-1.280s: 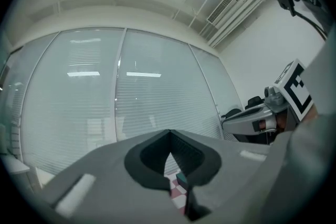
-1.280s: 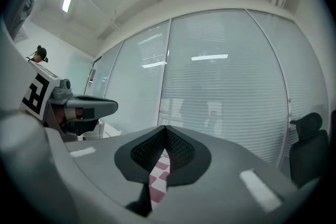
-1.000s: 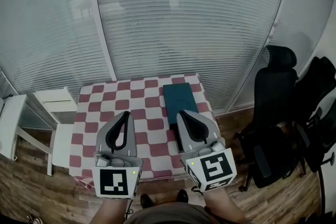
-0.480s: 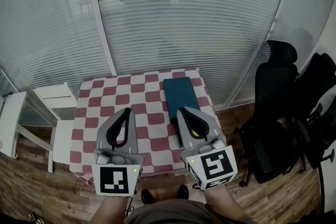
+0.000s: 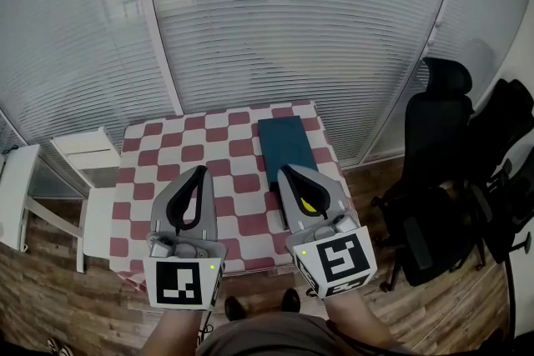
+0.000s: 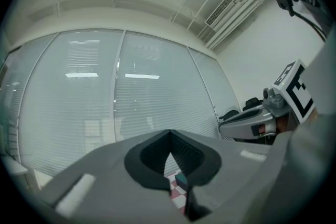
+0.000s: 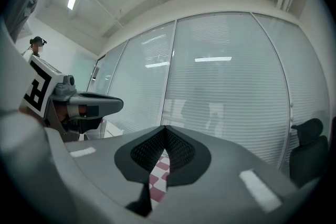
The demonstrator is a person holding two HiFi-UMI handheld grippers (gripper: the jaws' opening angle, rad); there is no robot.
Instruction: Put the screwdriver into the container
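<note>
- The screwdriver (image 5: 307,205) lies on the table near its front right edge. Only a yellow part of it shows, through the loop of the right gripper's jaws; the rest is hidden under that gripper.
- The container (image 5: 284,146), a dark teal rectangular box, sits on the same table just beyond the screwdriver, toward the far right edge. The screwdriver is outside it.
- The right gripper (image 5: 286,168) hangs above the screwdriver with its jaw tips pressed together and nothing held between them; its own view (image 7: 165,127) shows only checked cloth through the gap.
- The left gripper (image 5: 198,169) is held level beside it over the middle of the table, its jaws likewise closed and empty (image 6: 169,132).
- A red-and-white checked cloth (image 5: 167,154) covers the table.
- A black office chair (image 5: 438,129) stands to the right, a white stool (image 5: 83,154) to the left, and blinds (image 5: 292,29) behind.
</note>
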